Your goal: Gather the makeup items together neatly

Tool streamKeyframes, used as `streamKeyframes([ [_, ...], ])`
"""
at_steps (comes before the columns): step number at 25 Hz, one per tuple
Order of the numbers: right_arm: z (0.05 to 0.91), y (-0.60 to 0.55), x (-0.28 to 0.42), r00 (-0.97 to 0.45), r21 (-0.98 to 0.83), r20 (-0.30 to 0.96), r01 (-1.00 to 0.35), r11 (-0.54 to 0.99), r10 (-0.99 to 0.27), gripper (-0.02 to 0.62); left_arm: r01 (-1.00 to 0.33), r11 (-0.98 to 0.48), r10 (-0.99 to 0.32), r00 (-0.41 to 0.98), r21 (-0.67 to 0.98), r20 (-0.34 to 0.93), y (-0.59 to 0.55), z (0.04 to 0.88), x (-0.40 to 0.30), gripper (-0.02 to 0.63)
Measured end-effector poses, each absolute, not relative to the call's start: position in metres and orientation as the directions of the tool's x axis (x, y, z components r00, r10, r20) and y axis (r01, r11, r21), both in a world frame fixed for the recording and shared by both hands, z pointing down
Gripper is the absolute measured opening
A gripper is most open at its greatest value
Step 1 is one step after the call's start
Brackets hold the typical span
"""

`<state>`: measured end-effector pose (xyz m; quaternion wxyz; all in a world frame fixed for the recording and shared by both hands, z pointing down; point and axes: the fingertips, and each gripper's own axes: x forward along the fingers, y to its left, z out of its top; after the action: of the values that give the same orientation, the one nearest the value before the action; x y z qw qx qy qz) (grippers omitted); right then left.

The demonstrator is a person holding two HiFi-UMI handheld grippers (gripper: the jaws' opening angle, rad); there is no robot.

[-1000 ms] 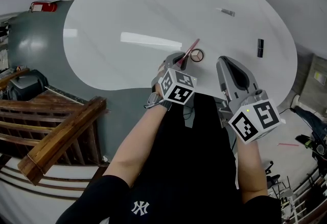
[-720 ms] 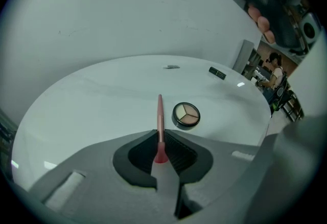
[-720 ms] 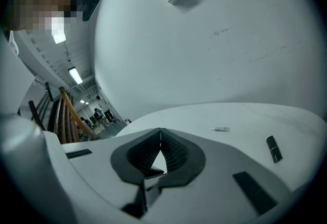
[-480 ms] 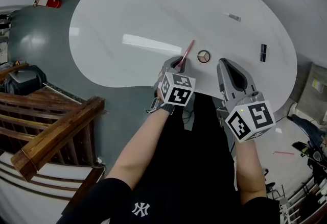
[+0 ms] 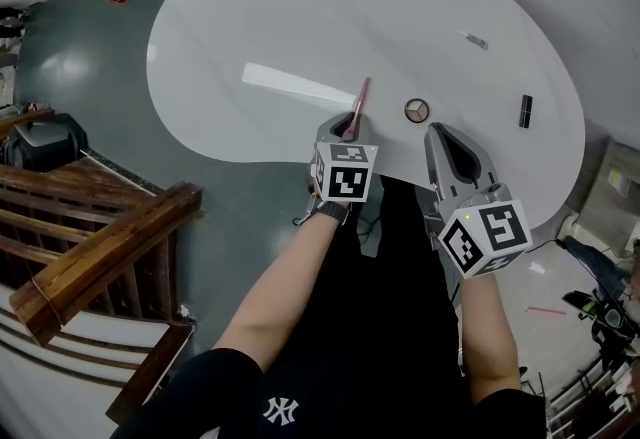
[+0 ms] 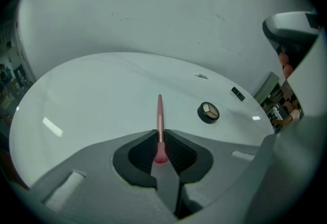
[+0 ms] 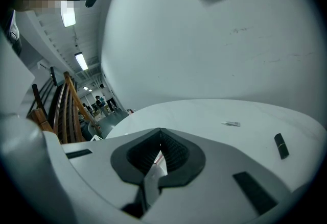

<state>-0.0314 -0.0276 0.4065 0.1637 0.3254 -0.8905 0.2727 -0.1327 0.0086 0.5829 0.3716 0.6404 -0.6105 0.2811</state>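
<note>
Ahead, a compact (image 5: 416, 110), black tube (image 5: 525, 111) and silver tube (image 5: 474, 40) lie apart.

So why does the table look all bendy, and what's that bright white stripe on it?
Head view: the stripe is likely a lamp's glare on the shiny white table, and the wide lens bends the table's edge. Left gripper view: same bending, dark corners, a smaller glare patch. Right gripper view: dark corners too, and the ceiling lights glow blown-out white.
</note>
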Motion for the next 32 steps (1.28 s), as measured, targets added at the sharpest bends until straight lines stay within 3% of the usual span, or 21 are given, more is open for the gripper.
streamKeyframes([
  [16,0.414,-0.022,-0.031,-0.730,-0.381,0.489,-0.671,0.636,-0.478,0.014,-0.970,0.110,-0.627,0.103,0.219,0.772,0.005,0.583,-0.137,0.054],
  [32,0.407,-0.010,-0.041,-0.740,-0.371,0.459,-0.662,0.651,-0.491,0.015,-0.978,0.025,-0.698,0.131,0.206,0.704,0.015,0.527,-0.138,0.061],
])
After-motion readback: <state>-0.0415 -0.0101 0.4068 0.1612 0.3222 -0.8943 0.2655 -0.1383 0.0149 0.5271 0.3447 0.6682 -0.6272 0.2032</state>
